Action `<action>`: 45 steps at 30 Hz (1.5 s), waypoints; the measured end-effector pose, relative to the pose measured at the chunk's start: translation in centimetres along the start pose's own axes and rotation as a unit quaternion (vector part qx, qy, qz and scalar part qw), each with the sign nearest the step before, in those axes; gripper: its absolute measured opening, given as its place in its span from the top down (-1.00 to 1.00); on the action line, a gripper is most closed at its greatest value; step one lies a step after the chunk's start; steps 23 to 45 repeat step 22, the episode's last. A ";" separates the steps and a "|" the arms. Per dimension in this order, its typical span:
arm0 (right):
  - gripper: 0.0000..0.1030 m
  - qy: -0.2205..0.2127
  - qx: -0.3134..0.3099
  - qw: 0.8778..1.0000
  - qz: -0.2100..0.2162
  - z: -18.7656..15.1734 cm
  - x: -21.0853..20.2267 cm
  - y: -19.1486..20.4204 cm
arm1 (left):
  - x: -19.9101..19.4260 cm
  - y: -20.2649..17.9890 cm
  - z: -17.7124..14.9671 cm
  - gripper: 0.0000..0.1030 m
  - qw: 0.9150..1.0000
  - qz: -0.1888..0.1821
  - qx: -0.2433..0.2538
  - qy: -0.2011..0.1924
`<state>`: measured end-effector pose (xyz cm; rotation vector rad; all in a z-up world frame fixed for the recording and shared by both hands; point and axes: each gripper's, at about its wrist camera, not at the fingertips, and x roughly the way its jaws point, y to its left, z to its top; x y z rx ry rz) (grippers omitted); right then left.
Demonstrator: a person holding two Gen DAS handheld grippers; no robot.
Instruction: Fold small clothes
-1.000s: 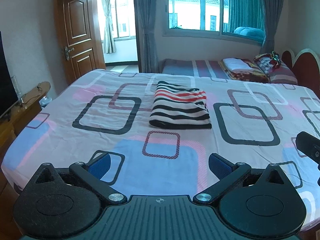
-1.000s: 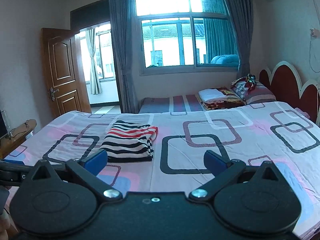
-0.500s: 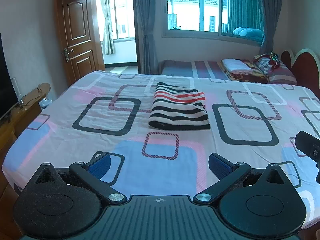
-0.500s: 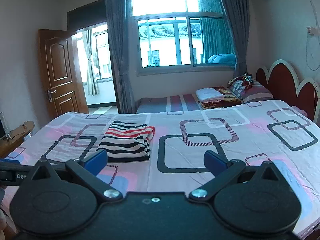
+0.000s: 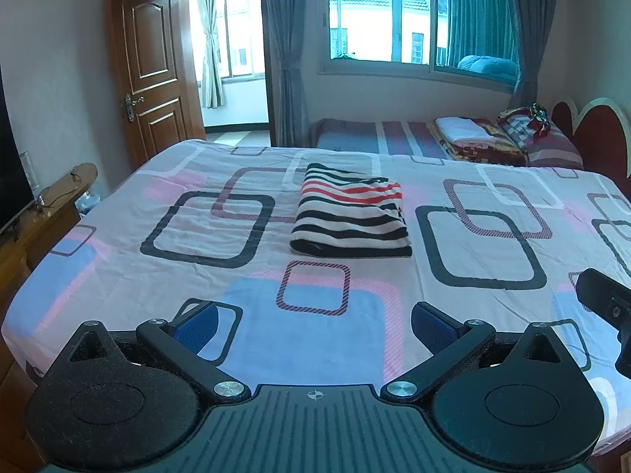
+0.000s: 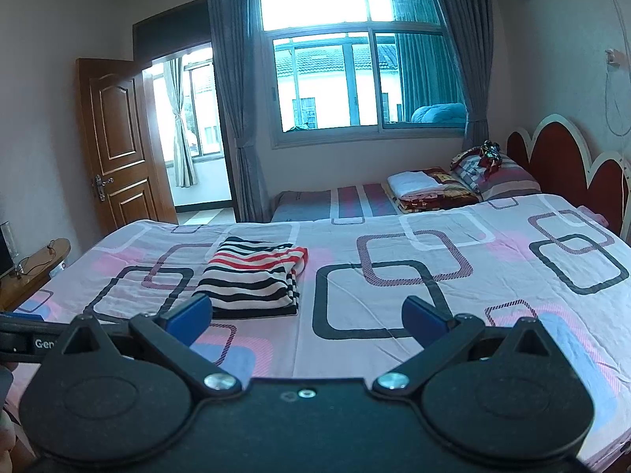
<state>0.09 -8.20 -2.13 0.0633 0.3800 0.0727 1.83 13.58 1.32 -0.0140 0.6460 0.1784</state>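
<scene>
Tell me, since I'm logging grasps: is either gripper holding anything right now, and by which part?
Nothing is held. The left gripper and right gripper are both open with nothing between them; the folded striped garment lies apart on the bed.
</scene>
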 end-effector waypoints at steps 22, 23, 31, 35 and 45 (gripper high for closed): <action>-0.98 0.012 0.003 1.000 -0.004 -0.2 1.2 -0.6 | 0.9 -2.3 0.3 -1.00 0.999 -0.011 0.041 -0.011; -0.98 0.012 0.003 1.000 -0.004 -0.2 1.2 -0.6 | 0.9 -2.3 0.3 -1.00 0.999 -0.011 0.041 -0.011; -0.98 0.012 0.003 1.000 -0.004 -0.2 1.2 -0.6 | 0.9 -2.3 0.3 -1.00 0.999 -0.011 0.041 -0.011; -0.98 0.012 0.003 1.000 -0.004 -0.2 1.2 -0.6 | 0.9 -2.3 0.3 -1.00 0.999 -0.011 0.041 -0.011; -0.98 0.012 0.003 1.000 -0.004 -0.2 1.2 -0.6 | 0.9 -2.3 0.3 -1.00 0.999 -0.011 0.041 -0.011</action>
